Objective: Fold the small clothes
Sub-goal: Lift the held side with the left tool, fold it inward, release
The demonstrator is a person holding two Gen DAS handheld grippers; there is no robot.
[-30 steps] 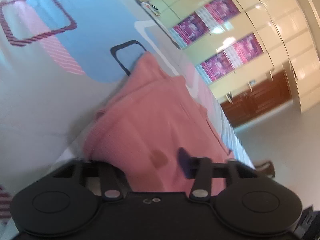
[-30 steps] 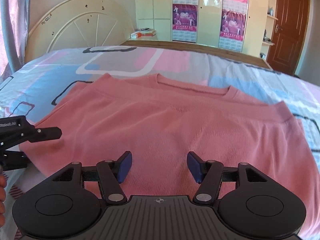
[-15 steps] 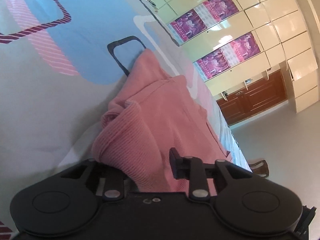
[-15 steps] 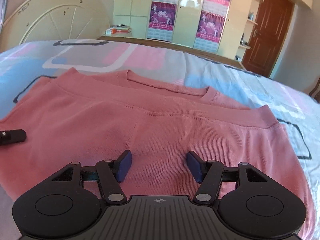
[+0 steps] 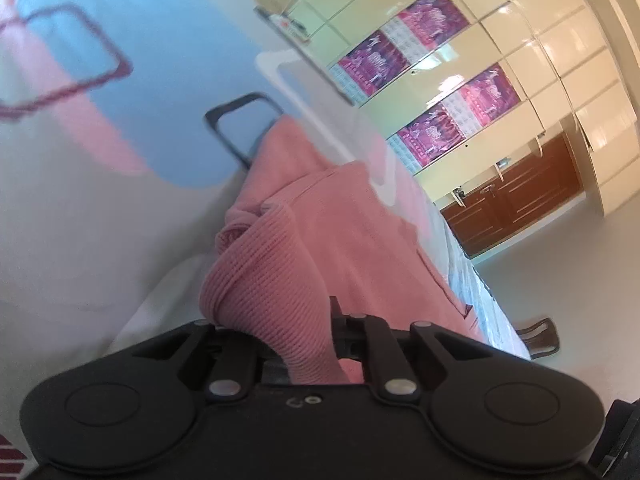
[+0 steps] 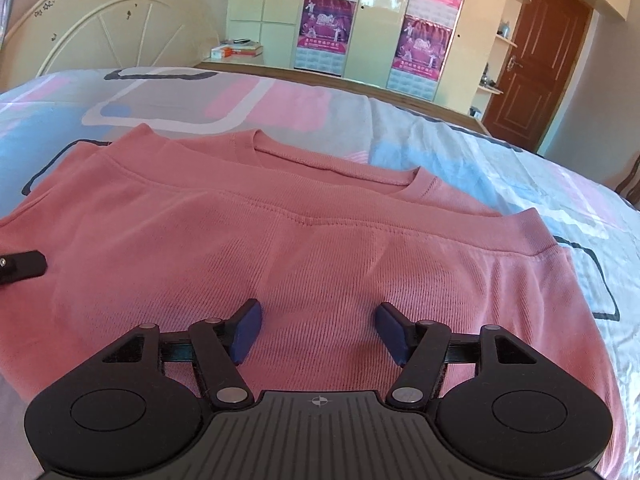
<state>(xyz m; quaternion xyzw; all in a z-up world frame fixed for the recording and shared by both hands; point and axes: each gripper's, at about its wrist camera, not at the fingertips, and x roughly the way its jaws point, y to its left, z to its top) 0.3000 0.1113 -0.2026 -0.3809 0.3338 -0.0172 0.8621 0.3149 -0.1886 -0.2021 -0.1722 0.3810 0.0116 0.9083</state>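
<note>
A pink ribbed shirt (image 6: 320,240) lies flat on the patterned bed sheet (image 6: 480,152), folded once, neckline toward the headboard. My left gripper (image 5: 276,320) is at its left edge; the jaws are closing, and a bunched fold of the pink shirt (image 5: 272,292) is pinched between them. One dark finger of the left gripper (image 6: 20,268) shows at the shirt's left side in the right wrist view. My right gripper (image 6: 318,320) hovers over the near middle of the shirt. Its jaws are opening, and the blue pads (image 6: 246,330) stand wide apart with cloth below them, not gripped.
A cream headboard (image 6: 100,28) stands at the back left with books (image 6: 236,50) beside it. Wardrobes with purple posters (image 6: 428,40) and a brown door (image 6: 536,60) line the far wall. The bed's right edge drops to the floor (image 5: 560,280).
The left jaws have drawn together onto the shirt's edge, gathering it into a raised fold. The right gripper has dipped slightly toward the shirt.
</note>
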